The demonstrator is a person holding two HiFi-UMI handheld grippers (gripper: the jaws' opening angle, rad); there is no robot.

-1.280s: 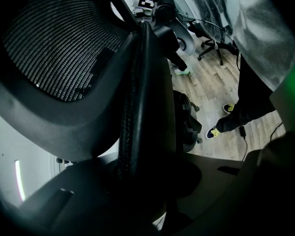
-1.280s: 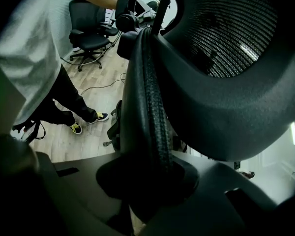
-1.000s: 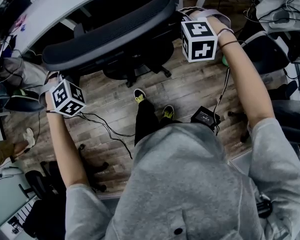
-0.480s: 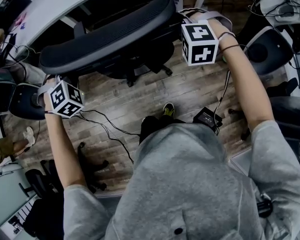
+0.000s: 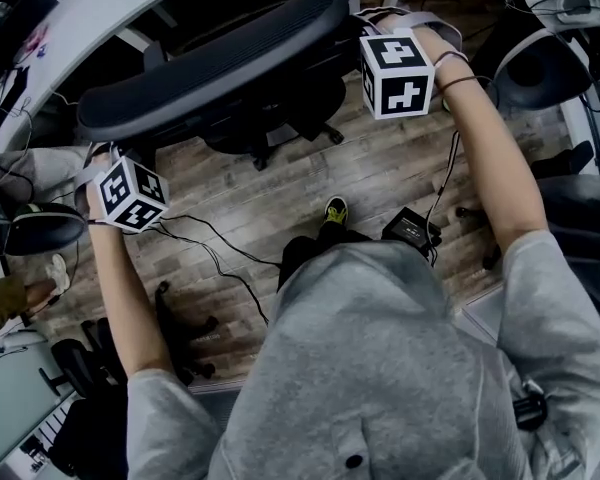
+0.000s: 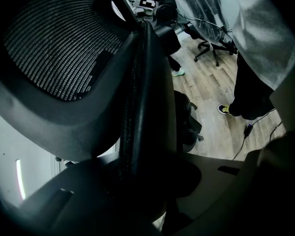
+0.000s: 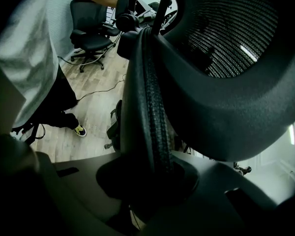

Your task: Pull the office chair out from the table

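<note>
The black mesh office chair (image 5: pixel 220 63) stands at the white table (image 5: pixel 90 18), its backrest top running across the head view. My left gripper (image 5: pixel 102 153) is shut on the left edge of the backrest. My right gripper (image 5: pixel 356 26) is shut on the right edge. In the left gripper view the backrest's edge (image 6: pixel 147 107) runs down between the jaws of the left gripper (image 6: pixel 147 181). The right gripper view shows the same on the other side, with the backrest's edge (image 7: pixel 150 97) clamped in the right gripper (image 7: pixel 147 181). The chair's base (image 5: pixel 265 148) shows on the wooden floor.
Cables (image 5: pixel 215 253) and a black power adapter (image 5: pixel 410 230) lie on the floor by the person's foot (image 5: pixel 335 209). Other chairs stand at the left (image 5: pixel 45 226), the upper right (image 5: pixel 550 63) and the lower left (image 5: pixel 175 338).
One of the person's feet has stepped back out of sight. The chair back and both grippers have shifted slightly with the person. Both grips are unchanged.
</note>
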